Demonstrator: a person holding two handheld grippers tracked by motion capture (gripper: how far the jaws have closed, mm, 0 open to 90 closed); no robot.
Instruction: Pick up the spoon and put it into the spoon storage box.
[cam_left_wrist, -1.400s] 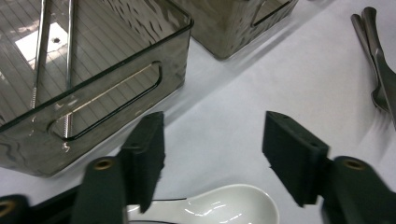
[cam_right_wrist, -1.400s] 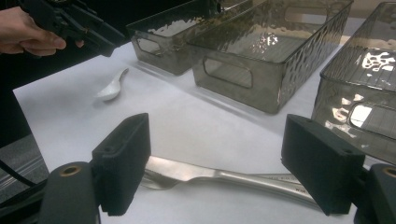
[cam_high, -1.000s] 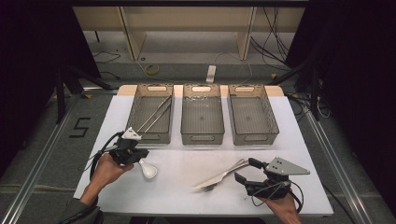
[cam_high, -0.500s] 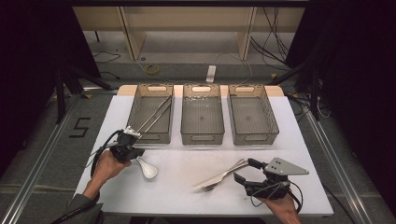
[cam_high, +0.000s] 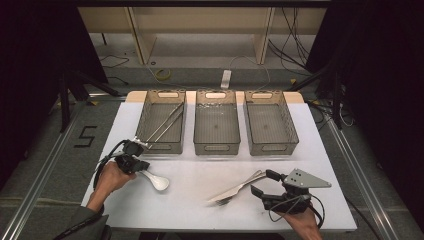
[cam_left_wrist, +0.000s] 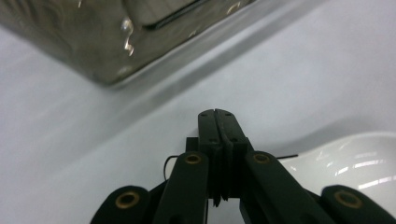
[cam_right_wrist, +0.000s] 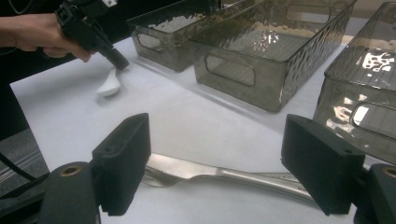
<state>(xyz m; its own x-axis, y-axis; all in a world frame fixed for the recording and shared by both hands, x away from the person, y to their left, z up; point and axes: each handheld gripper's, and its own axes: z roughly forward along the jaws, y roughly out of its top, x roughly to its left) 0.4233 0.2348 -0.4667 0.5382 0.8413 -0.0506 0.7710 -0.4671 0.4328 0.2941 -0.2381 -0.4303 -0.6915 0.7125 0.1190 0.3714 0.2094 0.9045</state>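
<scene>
A white spoon (cam_high: 156, 180) lies on the white table (cam_high: 190, 210) at the front left. My left gripper (cam_high: 136, 163) is shut, its tips down at the spoon's handle end; nothing shows between the jaws in the left gripper view, where the spoon's bowl (cam_left_wrist: 359, 158) lies to the right of my left gripper (cam_left_wrist: 217, 114). A metal knife (cam_high: 242, 186) and fork (cam_high: 222, 200) lie together at the front centre. My right gripper (cam_high: 262, 182) stands open just right of them. In the right gripper view the knife (cam_right_wrist: 252, 179) and fork (cam_right_wrist: 161, 175) run across between the pads of my right gripper (cam_right_wrist: 222, 168).
Three clear grey bins stand in a row at the back: left bin (cam_high: 145, 112) with long metal utensils (cam_high: 167, 122), middle bin (cam_high: 216, 146) and right bin (cam_high: 292, 125). The left bin's wall (cam_left_wrist: 93, 37) is close ahead of my left gripper.
My left hand and gripper have shifted slightly left and turned near the spoon's handle. The spoon, the knife, the fork and my right gripper have stayed in place.
</scene>
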